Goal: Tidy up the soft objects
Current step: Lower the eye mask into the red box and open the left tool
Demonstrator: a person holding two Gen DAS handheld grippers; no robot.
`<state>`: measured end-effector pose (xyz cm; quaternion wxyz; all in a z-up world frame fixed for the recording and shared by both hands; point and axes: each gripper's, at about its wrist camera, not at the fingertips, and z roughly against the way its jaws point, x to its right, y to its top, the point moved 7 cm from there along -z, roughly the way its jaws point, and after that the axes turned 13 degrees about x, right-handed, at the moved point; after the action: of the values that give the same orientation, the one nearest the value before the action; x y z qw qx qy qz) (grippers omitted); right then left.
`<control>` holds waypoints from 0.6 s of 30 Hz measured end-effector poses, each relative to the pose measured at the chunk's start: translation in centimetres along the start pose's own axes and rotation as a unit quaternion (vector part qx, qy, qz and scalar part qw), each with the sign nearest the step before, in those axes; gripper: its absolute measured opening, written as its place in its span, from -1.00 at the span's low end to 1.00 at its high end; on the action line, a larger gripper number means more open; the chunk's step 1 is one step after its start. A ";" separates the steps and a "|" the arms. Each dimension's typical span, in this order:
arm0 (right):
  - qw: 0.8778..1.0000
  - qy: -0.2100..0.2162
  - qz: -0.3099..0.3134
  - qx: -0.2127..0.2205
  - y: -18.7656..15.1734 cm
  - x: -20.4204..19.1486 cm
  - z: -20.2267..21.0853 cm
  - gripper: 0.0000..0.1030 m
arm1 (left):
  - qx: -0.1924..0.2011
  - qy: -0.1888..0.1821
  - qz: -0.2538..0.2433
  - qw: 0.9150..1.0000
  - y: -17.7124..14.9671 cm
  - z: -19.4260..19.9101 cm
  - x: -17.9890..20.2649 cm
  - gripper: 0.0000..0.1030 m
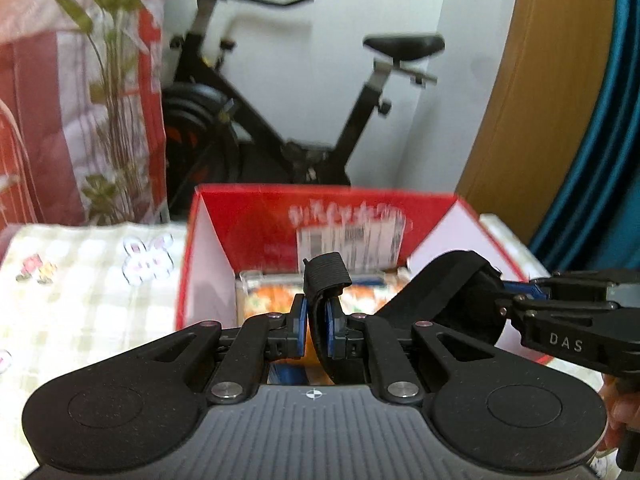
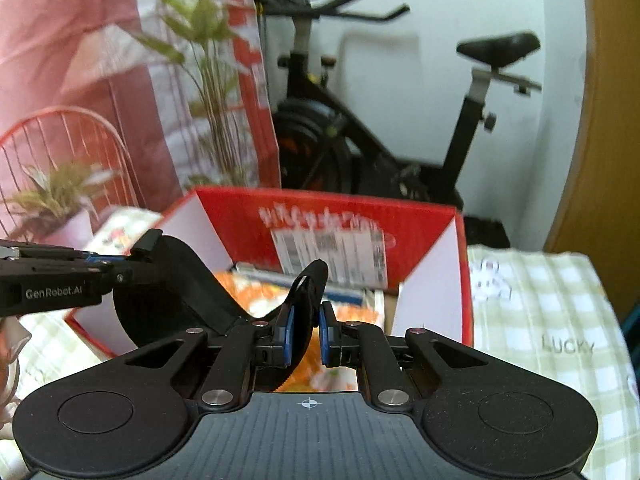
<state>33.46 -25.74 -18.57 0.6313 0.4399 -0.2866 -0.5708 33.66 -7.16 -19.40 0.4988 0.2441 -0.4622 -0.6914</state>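
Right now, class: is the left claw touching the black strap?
Touching. In the left wrist view, the left claw is shut on the black strap, both blue pads pressing its sides.

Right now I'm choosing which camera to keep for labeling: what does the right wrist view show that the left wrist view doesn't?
Only the right wrist view shows the red wire chair, the "LUCKY" print on the checked cloth, and the left gripper from the side. Only the left wrist view shows the teal curtain and the right gripper from the side. Both show the black soft band held at each end by a gripper above the red box, with the exercise bike behind.
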 end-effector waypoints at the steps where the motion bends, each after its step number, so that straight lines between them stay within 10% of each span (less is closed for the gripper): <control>1: 1.000 -0.002 -0.002 -0.009 -0.5 0.0 -0.4 -0.78 | -0.009 -0.002 0.001 1.000 -0.5 -0.3 0.0 -0.79; 13: 0.999 -0.013 -0.004 -0.031 -2.2 0.6 -1.0 -0.70 | -0.028 -0.006 -0.017 0.999 -1.7 -1.1 -0.1 -0.75; 18: 0.999 -0.036 0.031 -0.025 -1.8 0.5 -0.1 -0.18 | -0.013 0.014 -0.031 0.999 -0.7 0.1 -0.4 0.30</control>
<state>32.77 -26.13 -20.26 0.6484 0.3939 -0.3082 -0.5740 33.44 -6.74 -20.04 0.4868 0.2612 -0.4388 -0.7087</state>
